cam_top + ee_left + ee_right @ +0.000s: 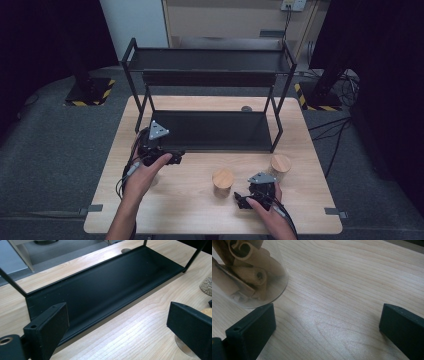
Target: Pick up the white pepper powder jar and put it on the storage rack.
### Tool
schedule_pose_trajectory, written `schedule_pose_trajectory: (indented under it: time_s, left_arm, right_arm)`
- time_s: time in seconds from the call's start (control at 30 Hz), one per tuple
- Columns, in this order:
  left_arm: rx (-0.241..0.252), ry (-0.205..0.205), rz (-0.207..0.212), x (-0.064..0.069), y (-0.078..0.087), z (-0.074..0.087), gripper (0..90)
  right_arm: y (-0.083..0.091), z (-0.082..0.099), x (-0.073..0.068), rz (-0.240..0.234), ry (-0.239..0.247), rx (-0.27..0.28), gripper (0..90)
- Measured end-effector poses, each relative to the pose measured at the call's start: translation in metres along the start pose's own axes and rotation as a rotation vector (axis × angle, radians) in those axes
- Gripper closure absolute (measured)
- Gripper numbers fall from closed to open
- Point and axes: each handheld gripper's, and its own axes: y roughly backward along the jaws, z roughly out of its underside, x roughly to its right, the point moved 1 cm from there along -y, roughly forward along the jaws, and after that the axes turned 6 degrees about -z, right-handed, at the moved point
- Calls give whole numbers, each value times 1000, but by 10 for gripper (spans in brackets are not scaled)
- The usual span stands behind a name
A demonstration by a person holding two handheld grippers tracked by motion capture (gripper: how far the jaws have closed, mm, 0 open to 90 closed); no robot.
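Standing on the table point(190, 200), two jars point(223, 182) were counted; both claws, left point(176, 159) and right point(242, 201), were held released, low.

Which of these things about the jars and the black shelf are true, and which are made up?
1. Two jars with wooden lids, the middle jar and the right jar, stand on the table. True.
2. The rack's bottom shelf holds a jar. False: it is bare.
3. The right gripper is clamped on a jar. False: its jaws are open, with the cinnamon stick jar beside one jaw.
4. The left gripper is open. True.
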Motion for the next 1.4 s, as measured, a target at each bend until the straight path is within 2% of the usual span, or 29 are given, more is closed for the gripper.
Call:
schedule_pose_trajectory:
  time_s: [0.6, 0.87, 1.07, 1.4]
  left_arm:
    - [16, 30, -8, -23, 7, 15, 27]
    - [12, 31, -1, -32, 6, 27, 28]
    - [23, 50, 1, -37, 4, 38, 27]
    - [22, 63, -21, -49, 3, 60, 27]
  right_arm:
    - [0, 0, 0, 1, -1, 1, 7]
    - [0, 0, 0, 2, -1, 1, 7]
    - [0, 0, 0, 1, -1, 1, 7]
    - [0, 0, 0, 0, -1, -2, 7]
